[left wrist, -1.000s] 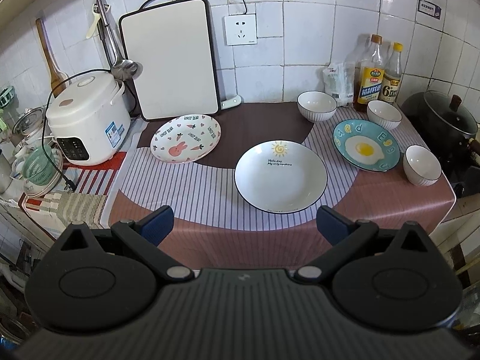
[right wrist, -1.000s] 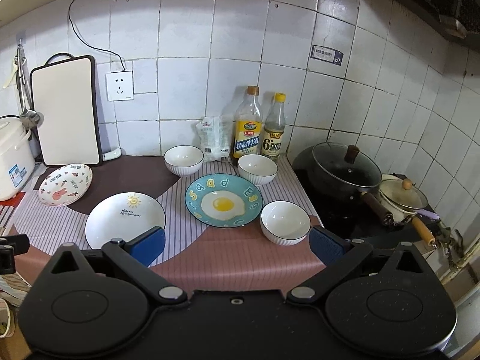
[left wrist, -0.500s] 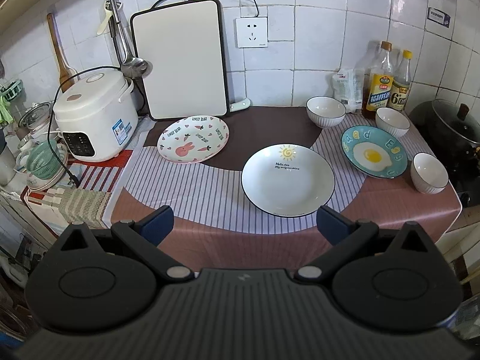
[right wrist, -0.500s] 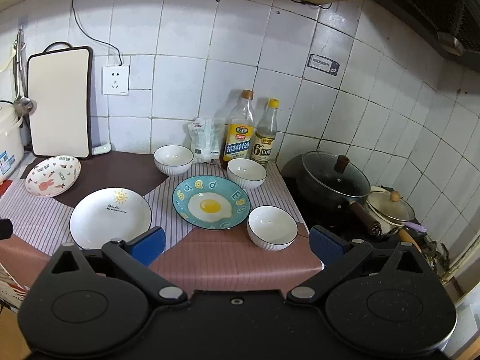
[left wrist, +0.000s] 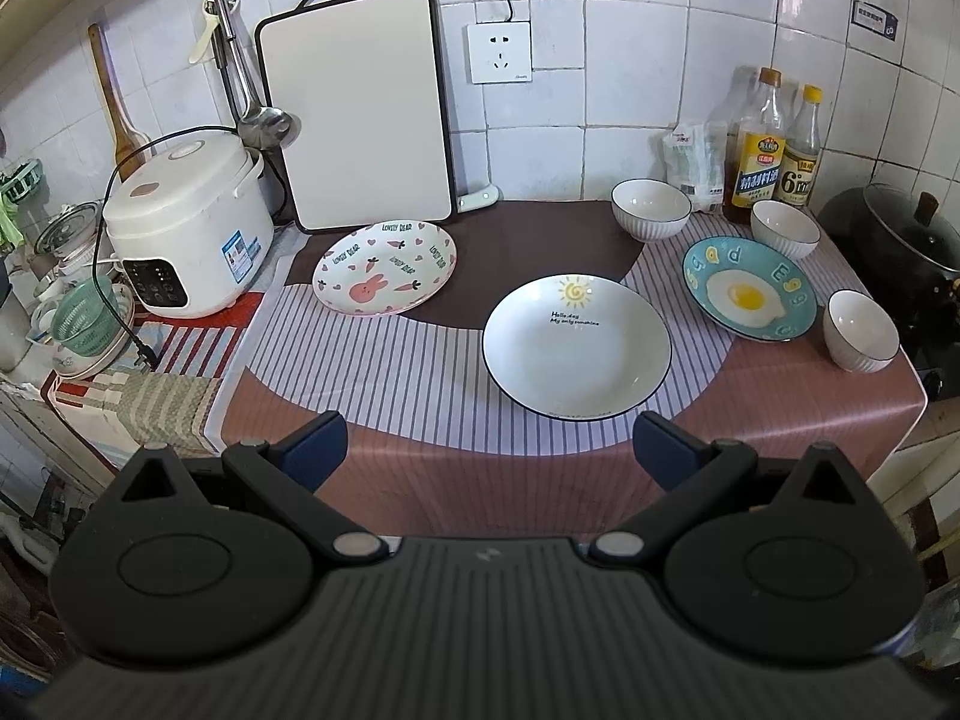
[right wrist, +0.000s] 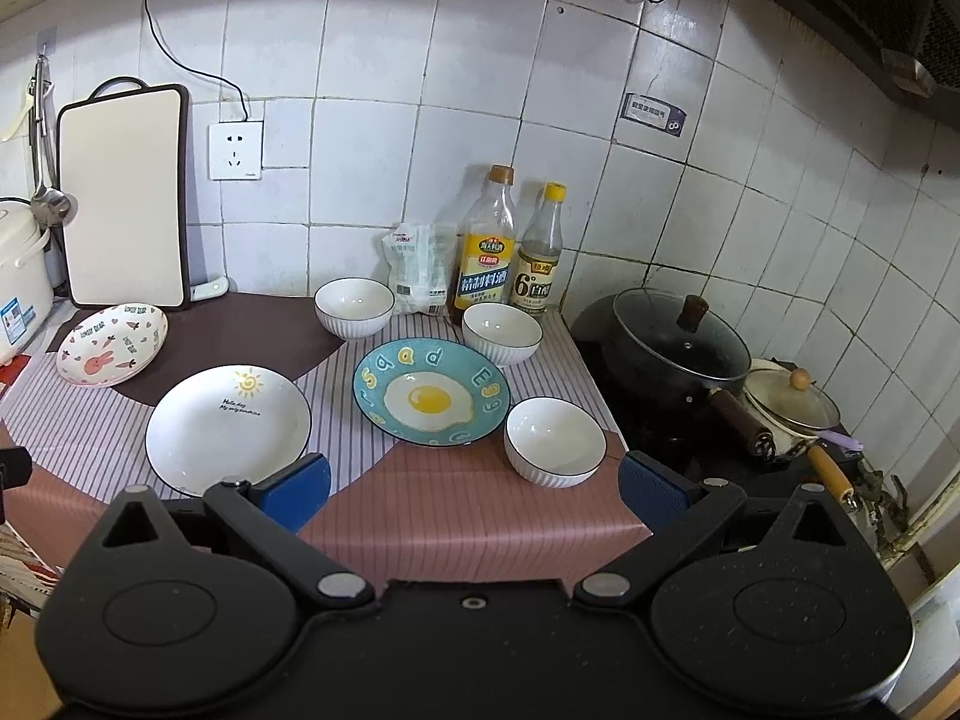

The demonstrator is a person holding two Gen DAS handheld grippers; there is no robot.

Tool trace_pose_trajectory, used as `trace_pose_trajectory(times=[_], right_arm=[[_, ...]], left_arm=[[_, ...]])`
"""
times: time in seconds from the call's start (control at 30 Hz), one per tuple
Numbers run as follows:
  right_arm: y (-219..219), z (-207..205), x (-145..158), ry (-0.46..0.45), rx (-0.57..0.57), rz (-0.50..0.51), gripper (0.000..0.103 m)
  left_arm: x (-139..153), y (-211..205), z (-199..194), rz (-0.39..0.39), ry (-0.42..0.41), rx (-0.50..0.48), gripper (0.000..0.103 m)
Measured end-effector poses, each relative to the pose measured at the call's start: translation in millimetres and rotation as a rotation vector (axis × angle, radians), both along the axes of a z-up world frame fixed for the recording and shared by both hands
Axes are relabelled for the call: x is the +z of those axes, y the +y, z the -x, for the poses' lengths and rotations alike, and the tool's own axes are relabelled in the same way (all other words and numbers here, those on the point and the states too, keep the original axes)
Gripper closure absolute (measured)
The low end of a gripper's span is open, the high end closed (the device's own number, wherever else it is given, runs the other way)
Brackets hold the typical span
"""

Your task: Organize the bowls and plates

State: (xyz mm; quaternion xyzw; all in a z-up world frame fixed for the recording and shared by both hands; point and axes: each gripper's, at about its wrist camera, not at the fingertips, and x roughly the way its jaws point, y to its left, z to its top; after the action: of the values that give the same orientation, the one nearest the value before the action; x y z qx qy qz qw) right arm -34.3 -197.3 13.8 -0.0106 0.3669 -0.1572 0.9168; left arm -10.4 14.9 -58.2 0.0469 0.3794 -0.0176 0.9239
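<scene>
Left wrist view: your left gripper (left wrist: 487,441) hangs off the near edge of the counter, level, its blue-padded fingers (left wrist: 315,447) spread wide and gripping nothing. Just beyond the right finger lies the sun plate (left wrist: 576,347), round, glossy white with a thin dark rim. Farther ahead, off the left finger, sits the bunny plate (left wrist: 385,268), oval, printed with carrots and hearts. Well to the right of the right finger is the egg plate (left wrist: 750,288), teal with a fried-egg print, ringed by three ribbed white bowls: the back bowl (left wrist: 651,217), the middle bowl (left wrist: 785,229) and the front bowl (left wrist: 861,330). All rest on a smooth striped tablecloth (left wrist: 396,384). Far off the left finger stands a white rice cooker (left wrist: 189,222).

Right wrist view: your right gripper (right wrist: 474,492) is also held level off the counter's edge, fingers (right wrist: 297,489) released, wide apart and empty. The sun plate (right wrist: 228,429) touches the left fingertip in the picture; whether they really touch you cannot tell. Between the fingers and ahead lies the egg plate (right wrist: 431,391), with the front bowl (right wrist: 555,441) just inside the right finger, the middle bowl (right wrist: 501,333) and back bowl (right wrist: 354,306) beyond. The bunny plate (right wrist: 113,343) lies far left. A lidded black pot (right wrist: 681,339) sits beyond the right finger.
</scene>
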Motion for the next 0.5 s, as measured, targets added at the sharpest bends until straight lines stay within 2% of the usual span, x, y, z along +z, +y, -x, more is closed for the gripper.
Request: trace_pose_trajectory(times=[0.5], right_arm=[[-1, -11, -11, 0.010, 0.018, -0.022, 0.000]], left_arm=[[2, 1, -10, 0.001, -0.004, 0.012, 0.000]])
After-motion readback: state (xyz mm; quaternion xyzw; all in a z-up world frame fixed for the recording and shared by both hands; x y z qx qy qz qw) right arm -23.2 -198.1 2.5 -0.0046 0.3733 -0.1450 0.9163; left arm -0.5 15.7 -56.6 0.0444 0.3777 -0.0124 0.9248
